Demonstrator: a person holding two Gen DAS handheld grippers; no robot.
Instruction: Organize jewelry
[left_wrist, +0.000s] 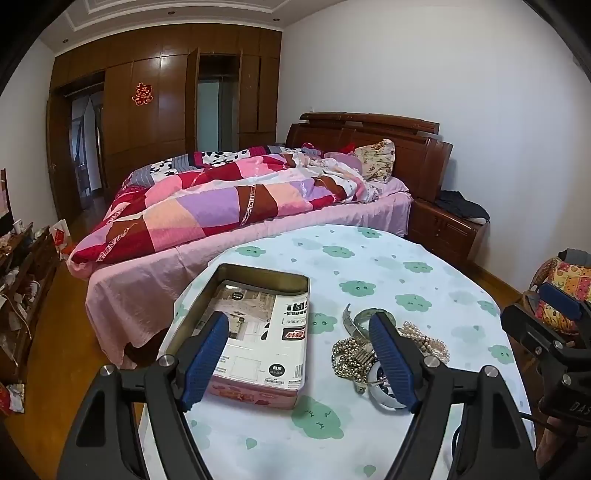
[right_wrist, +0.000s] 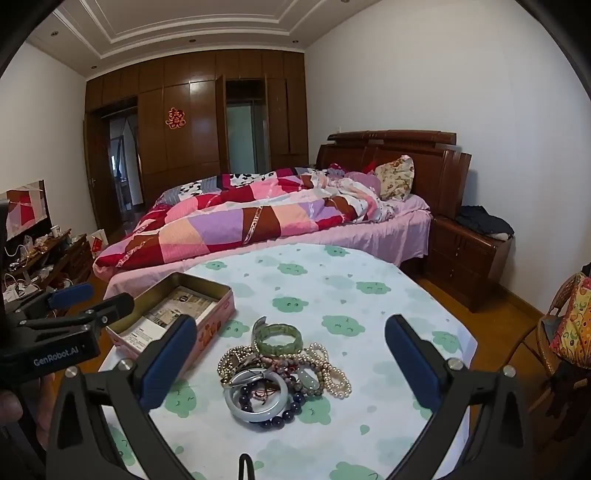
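Jewelry (right_wrist: 284, 373) lies in one tangled heap on the table (right_wrist: 369, 266) — green bangle (right_wrist: 277, 338) at the far edge, pale bangle (right_wrist: 256, 404) nearest the camera, pearl strands (right_wrist: 332, 376) and dark beads (right_wrist: 291, 408) mixed through. Tin (left_wrist: 255, 332) sits just left of the heap, lid off, with printed cards inside. Right gripper (right_wrist: 291, 354) hovers above the heap, jaws wide, nothing between them. Left gripper (left_wrist: 299, 354) — jaws wide too, empty — straddles the tin's near right corner. Bed (right_wrist: 295, 218) beyond the table.
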